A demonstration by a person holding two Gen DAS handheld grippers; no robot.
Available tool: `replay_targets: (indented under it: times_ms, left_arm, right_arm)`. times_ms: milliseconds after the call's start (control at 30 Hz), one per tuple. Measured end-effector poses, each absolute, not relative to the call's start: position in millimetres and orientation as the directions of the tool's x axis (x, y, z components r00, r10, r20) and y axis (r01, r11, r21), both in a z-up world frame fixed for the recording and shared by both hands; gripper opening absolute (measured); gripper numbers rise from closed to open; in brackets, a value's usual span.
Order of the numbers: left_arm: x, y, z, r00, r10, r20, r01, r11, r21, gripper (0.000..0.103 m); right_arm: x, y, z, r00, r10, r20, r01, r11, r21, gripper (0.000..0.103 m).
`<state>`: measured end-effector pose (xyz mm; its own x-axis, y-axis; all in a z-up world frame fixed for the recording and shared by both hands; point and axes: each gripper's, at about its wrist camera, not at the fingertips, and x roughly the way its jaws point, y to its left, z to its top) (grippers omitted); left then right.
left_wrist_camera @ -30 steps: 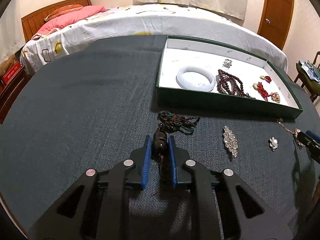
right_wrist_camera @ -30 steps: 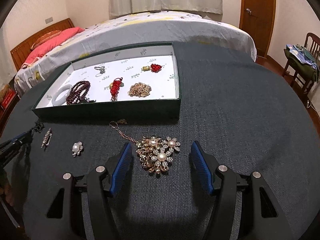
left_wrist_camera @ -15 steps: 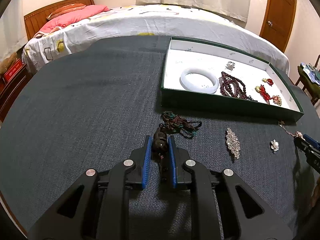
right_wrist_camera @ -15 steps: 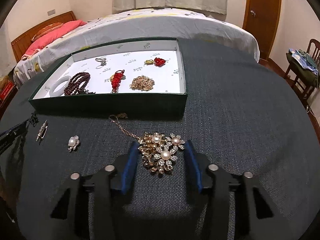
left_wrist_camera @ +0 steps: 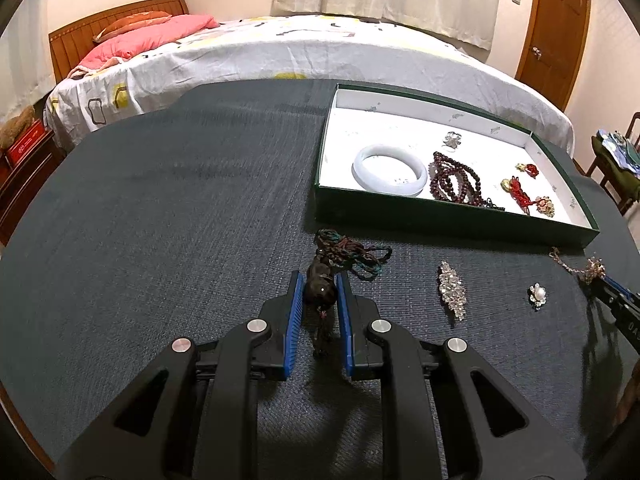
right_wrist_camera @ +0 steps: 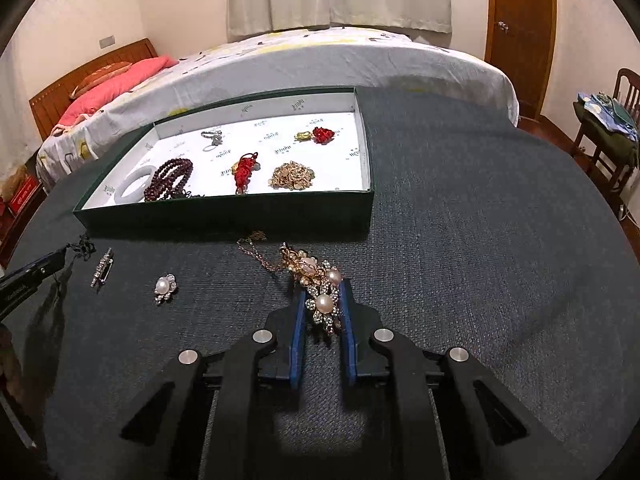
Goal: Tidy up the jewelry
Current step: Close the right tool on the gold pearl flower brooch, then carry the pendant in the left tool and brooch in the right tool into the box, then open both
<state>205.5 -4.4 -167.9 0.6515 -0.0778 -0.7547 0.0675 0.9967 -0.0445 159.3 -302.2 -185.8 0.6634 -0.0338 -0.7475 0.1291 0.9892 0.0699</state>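
Right gripper [right_wrist_camera: 323,304] has just been closing and now pinches the pearl flower brooch [right_wrist_camera: 320,292] between its blue pads, chain trailing toward the green tray [right_wrist_camera: 224,216], while the left gripper [left_wrist_camera: 320,292] is clamped on a dark bead pendant [left_wrist_camera: 319,286] on the table.

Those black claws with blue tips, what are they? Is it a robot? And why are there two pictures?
No robot: a person holds one claw-shaped gripper in each hand, and a small camera on each looks along its fingers. That makes two pictures of one dark table.

In the left camera's picture, the left gripper is shut on a dark bead pendant with a cord. In the right camera's picture, the right gripper has just closed on a gold pearl brooch with a chain.

A small pearl pin and a sparkly clip lie loose. The green box already holds other jewelry.
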Motion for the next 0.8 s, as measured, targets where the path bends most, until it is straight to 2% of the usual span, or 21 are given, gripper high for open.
replay_targets:
  times_ms: [800]
  left_arm:
    - [188.3, -2.4, -129.3, 0.715, -0.104, -0.691, 0.075, 0.995, -0.073, 0.017]
  right_arm:
    - [140.2, -294.0, -143.4, 0.742, -0.015, -0.670, 0.107, 0.990, 0.097, 0.013]
